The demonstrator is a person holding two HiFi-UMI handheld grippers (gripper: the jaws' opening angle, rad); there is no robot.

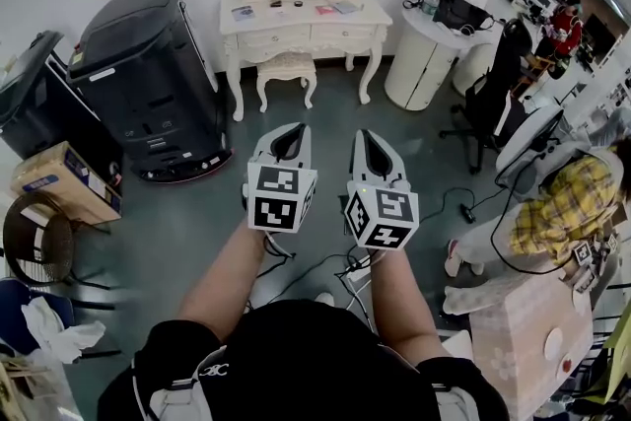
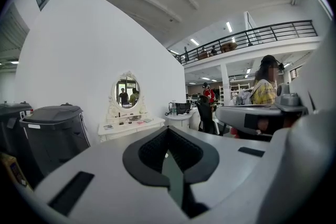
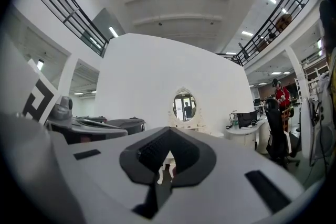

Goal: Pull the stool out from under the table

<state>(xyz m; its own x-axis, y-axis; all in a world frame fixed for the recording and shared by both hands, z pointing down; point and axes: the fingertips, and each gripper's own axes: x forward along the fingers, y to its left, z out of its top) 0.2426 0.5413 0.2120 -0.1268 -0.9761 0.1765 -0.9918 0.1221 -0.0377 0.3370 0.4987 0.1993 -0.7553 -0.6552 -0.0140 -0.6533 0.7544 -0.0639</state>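
A white dressing table (image 1: 296,20) with an oval mirror stands against the far wall. The white cushioned stool (image 1: 287,67) is tucked between its legs. I hold both grippers side by side over the grey floor, well short of the stool and pointing at it. The left gripper (image 1: 288,135) has its jaws together with nothing in them, and so does the right gripper (image 1: 373,145). In the left gripper view the shut jaws (image 2: 168,131) sit below the table (image 2: 131,126). In the right gripper view the stool's legs (image 3: 160,172) show through the slit of the shut jaws (image 3: 168,132).
Two large black bins (image 1: 148,74) stand left of the table, with a cardboard box (image 1: 64,180) and a wicker chair (image 1: 35,237) nearer. A round white cabinet (image 1: 419,59), an office chair (image 1: 493,99) and a seated person in yellow plaid (image 1: 562,212) are at the right. Cables (image 1: 463,207) lie on the floor.
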